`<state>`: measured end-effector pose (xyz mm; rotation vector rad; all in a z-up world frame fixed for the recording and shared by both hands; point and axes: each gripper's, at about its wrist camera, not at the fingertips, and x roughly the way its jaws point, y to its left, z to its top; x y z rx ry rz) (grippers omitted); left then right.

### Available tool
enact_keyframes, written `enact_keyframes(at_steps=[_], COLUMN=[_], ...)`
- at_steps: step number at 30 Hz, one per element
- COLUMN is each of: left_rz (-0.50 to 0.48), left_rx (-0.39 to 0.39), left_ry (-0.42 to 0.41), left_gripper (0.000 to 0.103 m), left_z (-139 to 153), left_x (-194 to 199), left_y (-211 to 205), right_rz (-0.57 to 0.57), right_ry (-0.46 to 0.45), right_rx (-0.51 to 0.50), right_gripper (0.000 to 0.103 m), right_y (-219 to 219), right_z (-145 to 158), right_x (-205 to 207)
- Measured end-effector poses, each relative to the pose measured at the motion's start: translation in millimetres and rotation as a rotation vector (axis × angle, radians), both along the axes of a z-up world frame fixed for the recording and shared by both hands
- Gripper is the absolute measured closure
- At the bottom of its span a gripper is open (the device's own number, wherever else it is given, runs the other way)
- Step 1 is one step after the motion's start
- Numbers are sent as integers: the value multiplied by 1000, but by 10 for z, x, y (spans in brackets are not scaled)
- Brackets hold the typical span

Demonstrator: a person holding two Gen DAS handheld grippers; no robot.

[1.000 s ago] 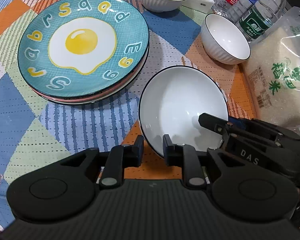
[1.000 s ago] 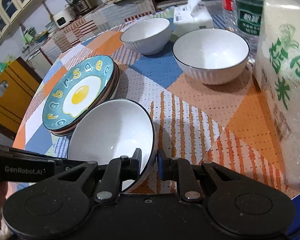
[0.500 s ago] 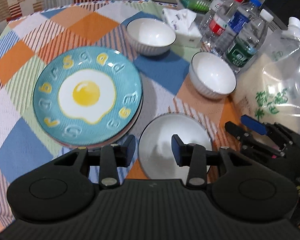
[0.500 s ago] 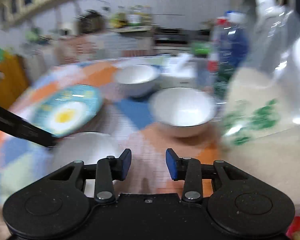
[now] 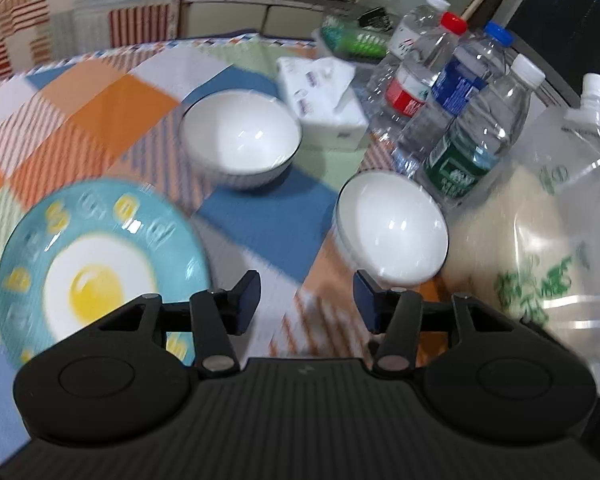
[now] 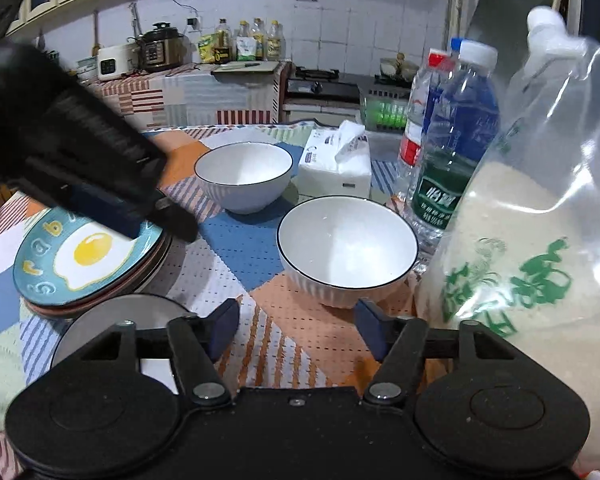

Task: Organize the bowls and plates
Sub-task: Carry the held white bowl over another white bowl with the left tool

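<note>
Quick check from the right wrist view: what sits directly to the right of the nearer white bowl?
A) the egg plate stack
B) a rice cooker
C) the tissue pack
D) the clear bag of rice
D: the bag of rice stands right beside the nearer white bowl, with the bottles behind.

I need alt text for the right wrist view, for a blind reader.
The open right gripper points at a white bowl on a patchwork tablecloth. A second bowl stands behind; stacked plates lie left, a rice bag right.
</note>
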<state>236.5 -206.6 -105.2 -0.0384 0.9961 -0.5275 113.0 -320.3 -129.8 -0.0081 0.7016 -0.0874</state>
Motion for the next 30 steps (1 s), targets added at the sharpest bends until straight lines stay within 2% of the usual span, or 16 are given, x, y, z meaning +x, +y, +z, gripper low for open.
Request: enact_keyframes(at_steps=[4, 7, 10, 12, 16, 19, 20, 23, 30], left_rz=[-37, -63, -96, -93, -61, -39, -44, -11, 7], left_rx=[-3, 1, 57, 64, 43, -17, -47, -126, -103], left_ry=[9, 45, 118, 104, 123, 162, 178, 211, 190], left_gripper=[52, 52, 54, 54, 59, 74, 83, 92, 94], left_z=[-64, -166, -321, -387, -539, -615, -640, -689, -661], left_x=[277, 443, 564, 574, 636, 674, 688, 733, 739], left_y=[-234, -364, -505, -545, -588, -556, -548, -475, -439], right_rz=[-54, -105, -116, -109, -132, -154, -158, -181, -185], right_ry=[23, 56, 91, 116, 144, 164, 166, 148, 85], right_rx=[101, 201, 242, 263, 271, 295, 303, 302, 265], right_gripper=[29, 29, 28, 29, 29, 28, 28, 28, 22], right_y=[-55, -136, -144, -142, -184, -245, -256, -263, -259], right_z=[-40, -99, -161, -226, -336, -423, -446, -500, -560], right_x=[197, 313, 420, 465, 577, 652, 666, 701, 738])
